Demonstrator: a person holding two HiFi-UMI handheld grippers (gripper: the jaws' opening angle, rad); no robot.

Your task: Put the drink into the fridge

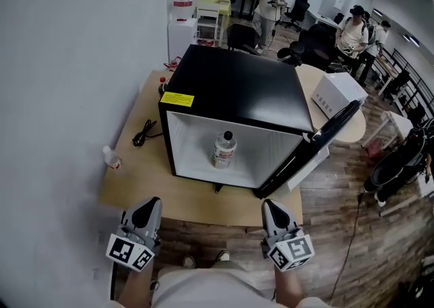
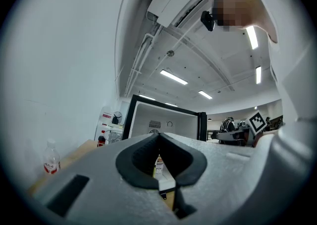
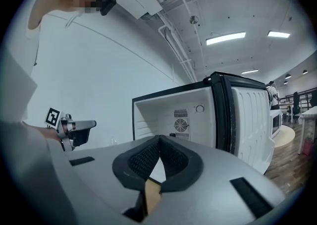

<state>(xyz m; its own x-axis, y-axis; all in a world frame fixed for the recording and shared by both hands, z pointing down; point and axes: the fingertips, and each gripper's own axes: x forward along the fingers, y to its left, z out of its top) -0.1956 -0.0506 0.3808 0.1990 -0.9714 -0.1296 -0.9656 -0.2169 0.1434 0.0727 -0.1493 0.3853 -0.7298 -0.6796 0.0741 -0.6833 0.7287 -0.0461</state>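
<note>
The grey left gripper (image 2: 159, 136) faces the open black-framed fridge with a white lining (image 2: 163, 120). Its black ribbed pads meet at the tips, with nothing clamped between them. Through the narrow slot below them shows what seems to be a pale labelled bottle (image 2: 159, 163) inside the fridge. At far left, a small clear plastic bottle with a red label (image 2: 50, 159) stands on the light wooden table (image 2: 81, 148).
</note>
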